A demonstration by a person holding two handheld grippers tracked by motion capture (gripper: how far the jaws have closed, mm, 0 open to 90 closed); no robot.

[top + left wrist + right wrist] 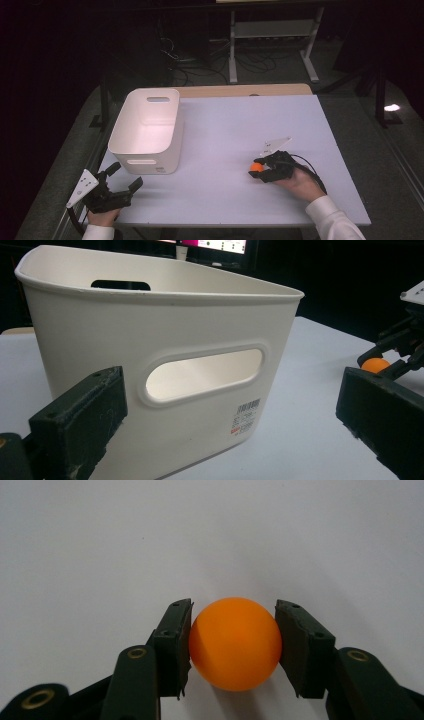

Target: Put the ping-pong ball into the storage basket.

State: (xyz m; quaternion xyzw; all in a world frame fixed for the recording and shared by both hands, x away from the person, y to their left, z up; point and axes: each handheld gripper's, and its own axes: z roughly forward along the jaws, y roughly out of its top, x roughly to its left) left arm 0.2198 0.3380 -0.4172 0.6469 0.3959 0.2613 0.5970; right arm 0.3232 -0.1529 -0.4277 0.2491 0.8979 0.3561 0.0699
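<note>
An orange ball point(235, 642) sits between the two black jaws of my right gripper point(234, 645), and both pads touch its sides. In the high view the same ball point(256, 167) is low over the white table point(230, 130), right of centre, with my right gripper point(258, 168) shut on it. My left gripper point(126, 176) is open at the table's front left corner, just in front of the white bin point(145, 131). The bin point(160, 365) stands upright with a handle slot facing my left gripper, and the ball point(375, 365) shows far to the right.
A wooden strip point(245, 90) runs along the table's far edge. Behind it stand a white metal frame point(272, 37) and loose cables on the dark floor. The bin carries a small barcode label point(246, 417) near its base.
</note>
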